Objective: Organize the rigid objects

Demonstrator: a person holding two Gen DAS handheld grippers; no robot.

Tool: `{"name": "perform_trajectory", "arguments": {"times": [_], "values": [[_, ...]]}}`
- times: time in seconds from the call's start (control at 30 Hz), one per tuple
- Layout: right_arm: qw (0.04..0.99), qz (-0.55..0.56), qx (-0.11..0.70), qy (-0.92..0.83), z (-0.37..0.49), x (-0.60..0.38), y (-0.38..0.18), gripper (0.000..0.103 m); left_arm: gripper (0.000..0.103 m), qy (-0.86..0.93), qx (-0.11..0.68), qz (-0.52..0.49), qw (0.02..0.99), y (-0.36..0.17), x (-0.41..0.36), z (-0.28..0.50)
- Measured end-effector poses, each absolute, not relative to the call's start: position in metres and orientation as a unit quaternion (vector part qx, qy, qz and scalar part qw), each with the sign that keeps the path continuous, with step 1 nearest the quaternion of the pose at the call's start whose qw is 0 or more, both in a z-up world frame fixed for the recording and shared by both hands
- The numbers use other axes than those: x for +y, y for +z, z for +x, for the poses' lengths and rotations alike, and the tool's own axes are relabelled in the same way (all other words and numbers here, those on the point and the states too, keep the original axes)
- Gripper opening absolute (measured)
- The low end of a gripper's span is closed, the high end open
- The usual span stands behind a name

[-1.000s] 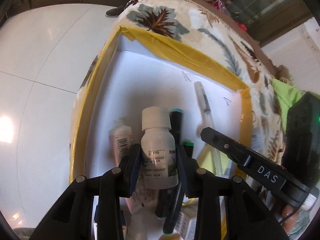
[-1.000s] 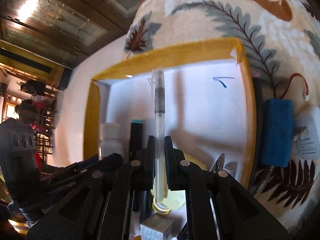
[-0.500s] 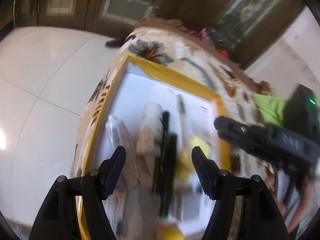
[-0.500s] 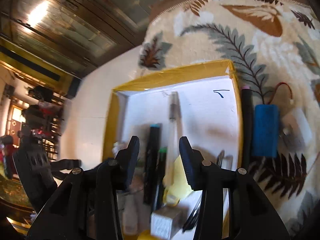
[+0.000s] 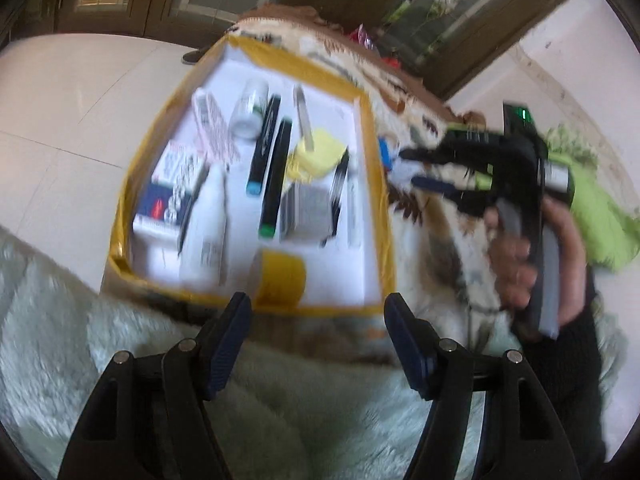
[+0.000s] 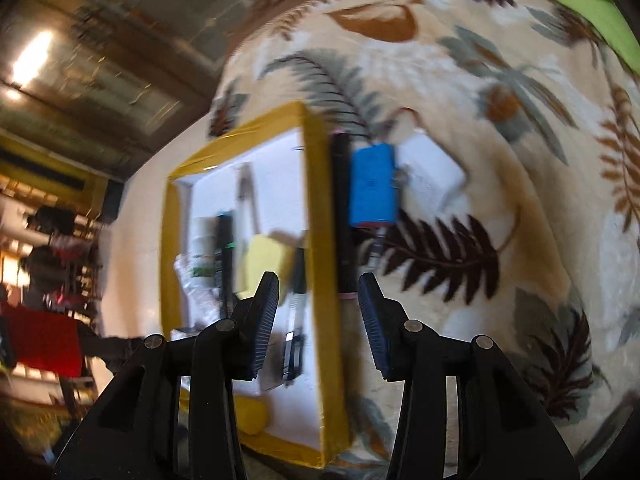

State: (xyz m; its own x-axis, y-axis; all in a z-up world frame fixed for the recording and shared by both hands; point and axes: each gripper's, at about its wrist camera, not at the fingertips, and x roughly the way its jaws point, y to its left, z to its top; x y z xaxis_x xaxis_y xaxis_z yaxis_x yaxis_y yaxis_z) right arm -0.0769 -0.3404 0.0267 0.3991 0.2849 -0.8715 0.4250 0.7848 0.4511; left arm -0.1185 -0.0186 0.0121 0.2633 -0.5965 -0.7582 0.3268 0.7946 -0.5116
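Both grippers pull back from the yellow-rimmed tray (image 5: pixel 372 184), left gripper (image 5: pixel 318 344) and right gripper (image 6: pixel 318 322) spread wide and empty, bottle (image 5: pixel 250 110) and pen (image 5: pixel 304 122) inside it; next, approach the black marker (image 6: pixel 343 216) just outside the rim squarely.

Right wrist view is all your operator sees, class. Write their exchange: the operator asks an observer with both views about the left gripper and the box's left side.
Operator: Where is the left gripper?
Observer: The left gripper is open and empty, over a pale green blanket, outside the box.
Operator: What lies along the box's left side?
Observer: A white bottle lies flat beside a blue and white carton.
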Motion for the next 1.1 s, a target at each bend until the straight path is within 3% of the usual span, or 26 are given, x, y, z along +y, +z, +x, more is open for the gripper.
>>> {"name": "perform_trajectory", "arguments": {"times": [1.1], "values": [[0.754,0.334,0.561,-0.073,-0.074,-0.35,0.011,0.041,0.069,-0.329,0.508,-0.133,0.785,0.036,-0.023,-0.131]]}}
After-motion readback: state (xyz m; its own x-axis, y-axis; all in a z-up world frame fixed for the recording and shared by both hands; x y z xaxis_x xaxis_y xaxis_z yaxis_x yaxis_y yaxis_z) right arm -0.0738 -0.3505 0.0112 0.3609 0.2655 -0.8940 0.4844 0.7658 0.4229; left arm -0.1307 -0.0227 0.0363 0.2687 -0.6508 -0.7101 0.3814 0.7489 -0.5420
